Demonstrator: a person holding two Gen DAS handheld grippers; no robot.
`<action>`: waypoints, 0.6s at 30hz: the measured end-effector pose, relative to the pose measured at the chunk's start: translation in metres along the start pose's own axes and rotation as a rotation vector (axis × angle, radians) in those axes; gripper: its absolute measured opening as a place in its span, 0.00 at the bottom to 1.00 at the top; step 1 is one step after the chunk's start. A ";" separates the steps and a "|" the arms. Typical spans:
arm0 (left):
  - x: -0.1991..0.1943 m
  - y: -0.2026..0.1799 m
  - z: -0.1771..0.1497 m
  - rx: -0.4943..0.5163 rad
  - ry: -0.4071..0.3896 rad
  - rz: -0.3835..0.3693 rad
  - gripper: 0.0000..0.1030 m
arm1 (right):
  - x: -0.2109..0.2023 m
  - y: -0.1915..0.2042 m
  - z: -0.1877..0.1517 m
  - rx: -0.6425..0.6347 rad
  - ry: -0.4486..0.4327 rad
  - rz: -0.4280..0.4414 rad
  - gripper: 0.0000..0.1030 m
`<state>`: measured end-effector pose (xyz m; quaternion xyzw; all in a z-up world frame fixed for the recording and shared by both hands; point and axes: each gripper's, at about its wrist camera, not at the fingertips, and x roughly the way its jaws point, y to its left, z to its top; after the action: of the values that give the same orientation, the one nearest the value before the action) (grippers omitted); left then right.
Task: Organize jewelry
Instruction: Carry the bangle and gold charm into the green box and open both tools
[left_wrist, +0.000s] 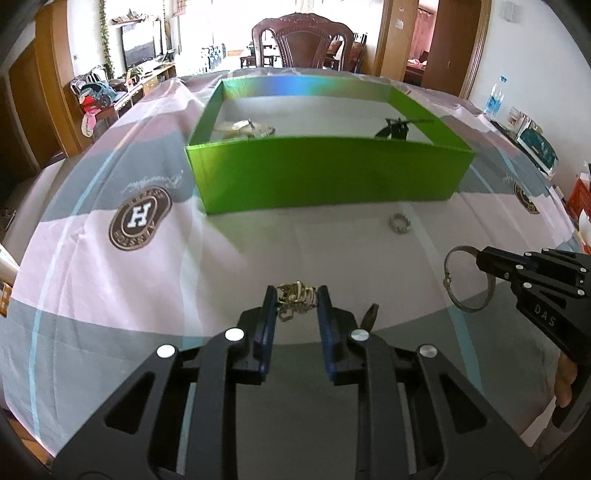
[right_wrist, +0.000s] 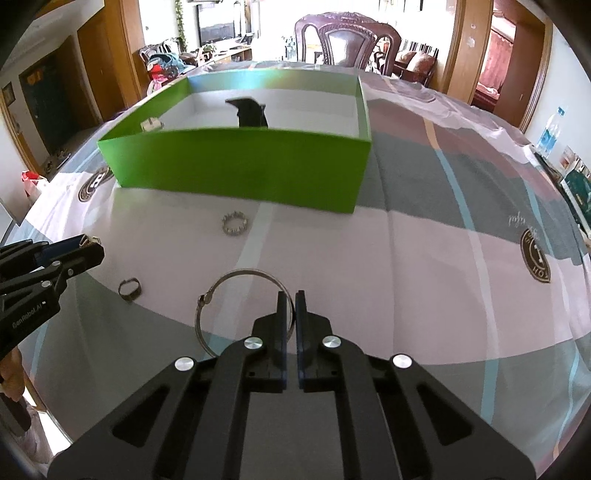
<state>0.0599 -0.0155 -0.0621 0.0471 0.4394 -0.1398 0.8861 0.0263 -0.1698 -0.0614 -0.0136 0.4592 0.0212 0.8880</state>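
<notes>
Gripping a gold chain (left_wrist: 297, 295), left gripper (left_wrist: 297, 300) hovers low over tablecloth (left_wrist: 110, 280).

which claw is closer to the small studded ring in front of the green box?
Right, by a small margin. The right claw, shut on the large silver bangle, sits behind the studded ring. The left claw, shut on the gold piece, is farther back and left.

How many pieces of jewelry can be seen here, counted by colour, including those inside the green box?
Gold: 1 (gold piece, in the left claw)
Silver: 2 (silver bangle, in the right claw; studded ring)
Dark brown: 1 (dark ring)
Black: 1 (black clip, in the green box)
Pale: 1 (pale piece, in the box)
Total: 6
</notes>
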 end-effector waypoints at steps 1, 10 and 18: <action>-0.002 0.001 0.002 0.000 -0.005 0.000 0.21 | -0.002 0.000 0.003 -0.001 -0.009 -0.002 0.04; -0.029 -0.003 0.059 0.021 -0.132 -0.012 0.21 | -0.032 -0.005 0.054 -0.007 -0.156 -0.031 0.04; 0.000 -0.008 0.128 0.014 -0.135 -0.023 0.21 | -0.025 -0.008 0.112 0.010 -0.232 -0.017 0.04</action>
<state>0.1554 -0.0495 0.0157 0.0386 0.3780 -0.1559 0.9117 0.1039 -0.1735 0.0236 -0.0102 0.3534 0.0129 0.9353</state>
